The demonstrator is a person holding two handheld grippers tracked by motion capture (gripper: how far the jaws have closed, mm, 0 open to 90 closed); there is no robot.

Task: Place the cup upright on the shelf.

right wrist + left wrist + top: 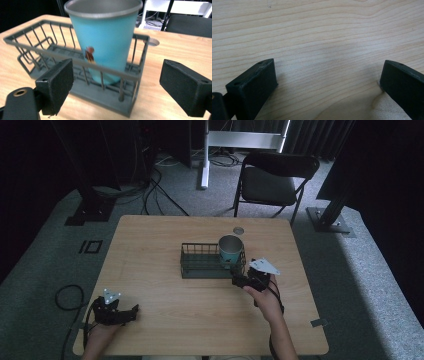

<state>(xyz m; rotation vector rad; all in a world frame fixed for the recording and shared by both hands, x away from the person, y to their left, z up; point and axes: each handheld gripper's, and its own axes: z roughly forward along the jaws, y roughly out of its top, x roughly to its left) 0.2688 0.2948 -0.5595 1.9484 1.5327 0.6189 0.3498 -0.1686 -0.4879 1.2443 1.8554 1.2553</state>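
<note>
Wooden table [165,320], lit from above. Near its centre sits a dark grey wire basket [200,262], long and low, with slatted sides and a barred floor. Inside it, at the right-hand end as the high view has it, stands a teal cup [230,251] with a bare metal rim, upright, mouth open; nothing can be made out inside the cup. In the right gripper view the cup [106,42] shows a small red-brown figure on its side, and it rises well above the basket [45,57] rails; the rest of the basket floor holds nothing else. Right gripper [240,279] is just beside the basket's near right corner, aimed at the cup; in its own view the right gripper [116,86] has jaws spread wide, released, gripping nothing, basket wall and cup between them but farther off. Left gripper [131,312] rests at the near left of the table, well apart from the basket; in its own view the left gripper [328,83] is likewise spread, over bare wood. A small round fitting [239,229] lies in the tabletop behind the basket.
</note>
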